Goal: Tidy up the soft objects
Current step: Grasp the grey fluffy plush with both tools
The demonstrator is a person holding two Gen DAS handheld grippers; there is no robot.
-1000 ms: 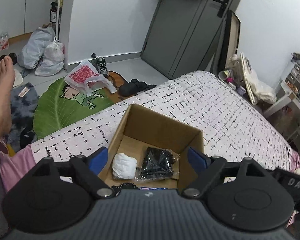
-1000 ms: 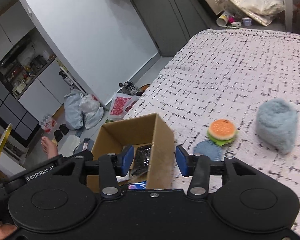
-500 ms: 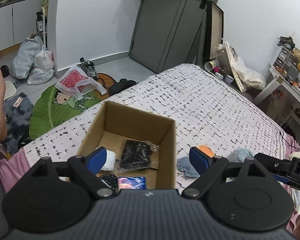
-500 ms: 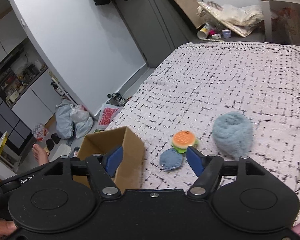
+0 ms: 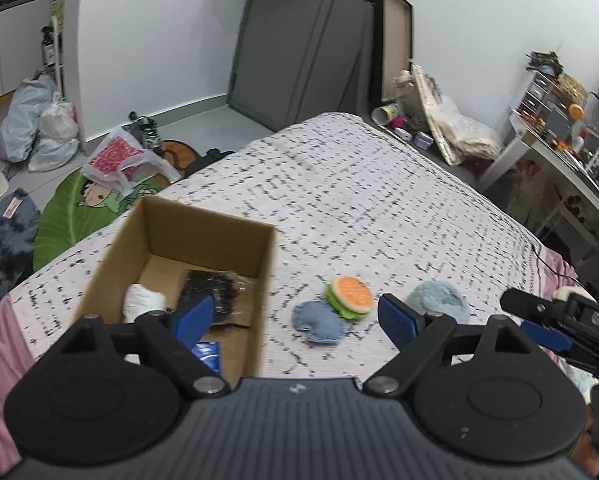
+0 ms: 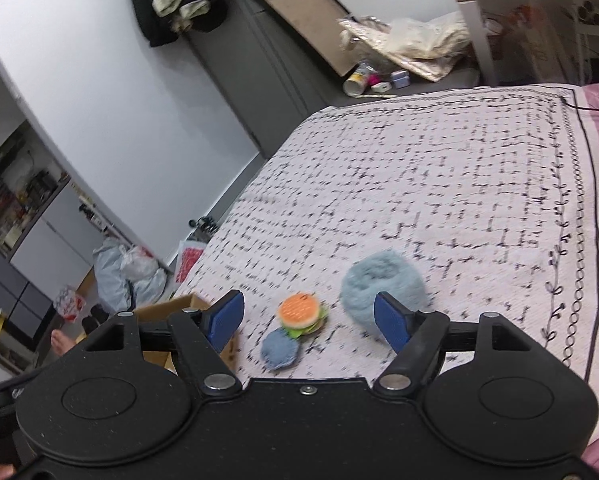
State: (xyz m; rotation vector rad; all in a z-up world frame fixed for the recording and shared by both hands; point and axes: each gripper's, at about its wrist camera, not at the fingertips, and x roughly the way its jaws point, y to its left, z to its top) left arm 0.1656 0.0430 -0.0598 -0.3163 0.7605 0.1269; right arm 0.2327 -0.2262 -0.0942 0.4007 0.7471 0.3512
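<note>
Left wrist view shows your left gripper [image 5: 295, 318] spread wide and empty above the bed [image 5: 379, 200], cardboard box [image 5: 187, 236] at left, while your right gripper [image 6: 309, 320], jaws also apart, frames the burger plush [image 6: 301, 314] touching the blue pad [image 6: 280, 348], fluffy blue ball [image 6: 381, 286] just right.

Three soft toys are counted on the bed [image 5: 379, 200]: one plush burger [image 5: 349, 295], one blue denim pad [image 5: 319, 322], one fluffy blue ball [image 6: 381, 286]. One cardboard box [image 5: 259, 280] is seen.
</note>
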